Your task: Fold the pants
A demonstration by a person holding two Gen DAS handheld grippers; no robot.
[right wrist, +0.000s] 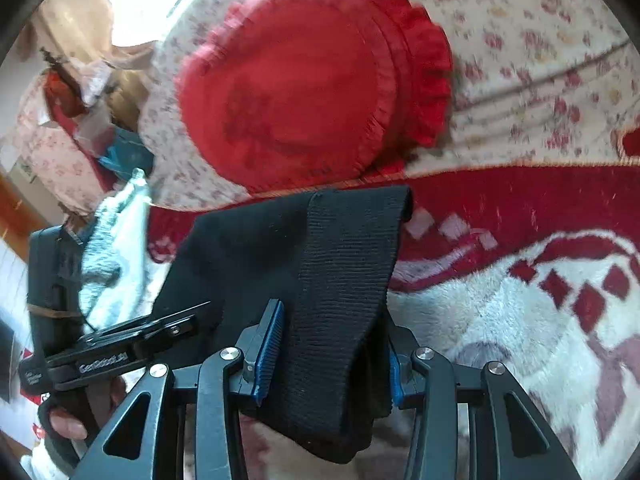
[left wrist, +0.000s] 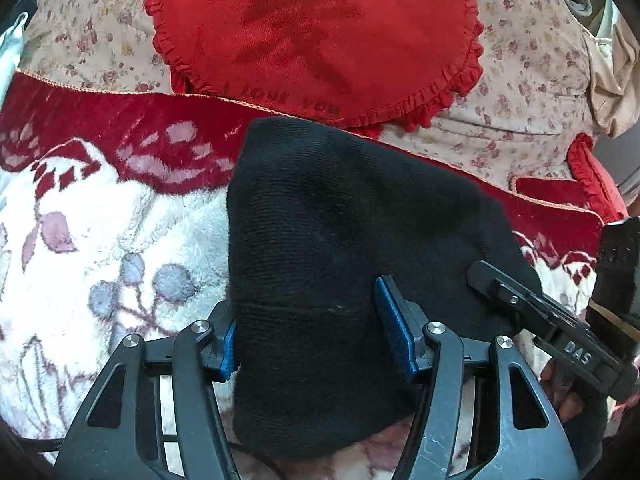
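Note:
The black knit pants (left wrist: 340, 216) lie bunched on a red and white plush blanket (left wrist: 100, 216). Their near end runs up between the blue pads (left wrist: 394, 320) of my left gripper (left wrist: 312, 332), which is shut on the fabric. In the right wrist view the pants (right wrist: 280, 248) show a ribbed band (right wrist: 352, 248) that hangs through my right gripper (right wrist: 332, 356); its jaws press on the band from both sides. Each gripper grips the cloth close beside the other. The right gripper's body (left wrist: 560, 320) shows at the edge of the left view, and the left gripper's body (right wrist: 120, 344) in the right view.
A round red ruffled cushion (left wrist: 316, 36) leans on a floral sheet (left wrist: 520, 92) just beyond the pants. A second red cushion (left wrist: 592, 184) lies at the right. A grey-white cloth (right wrist: 116, 248) hangs at the left, above a person's hand (right wrist: 68, 424).

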